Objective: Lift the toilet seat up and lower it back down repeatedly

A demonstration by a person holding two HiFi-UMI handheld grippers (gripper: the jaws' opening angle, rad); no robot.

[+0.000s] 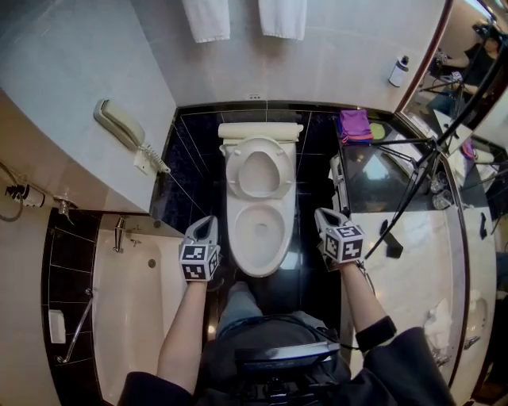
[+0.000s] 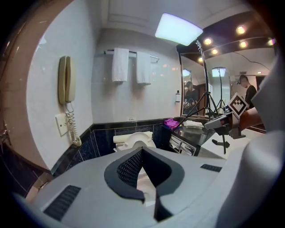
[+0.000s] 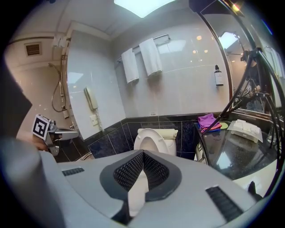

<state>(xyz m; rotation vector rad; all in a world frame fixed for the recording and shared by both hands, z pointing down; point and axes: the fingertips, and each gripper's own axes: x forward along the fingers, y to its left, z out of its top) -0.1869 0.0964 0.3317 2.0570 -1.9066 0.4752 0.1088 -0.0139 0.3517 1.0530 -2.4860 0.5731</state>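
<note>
In the middle of the bathroom, against the dark tiled wall, the toilet seat point(image 1: 236, 176) stands raised, leaning back toward the tank, and the white bowl point(image 1: 258, 263) below it is uncovered. The person stands right in front of the bowl with a gripper held out on each side of it. The left gripper point(image 1: 206, 224) hangs just beside the bowl's left rim, its jaws together with nothing between them. The right gripper point(image 1: 324, 215) is on the other side, a little further from the rim, jaws likewise closed and empty. Neither one touches the seat or the bowl.

A beige wall phone point(image 1: 119, 124) hangs to the left, and two white towels point(image 1: 206, 17) hang above the tank. To the right a purple cloth point(image 1: 355, 124) lies at the back of the glossy counter point(image 1: 413, 270).
</note>
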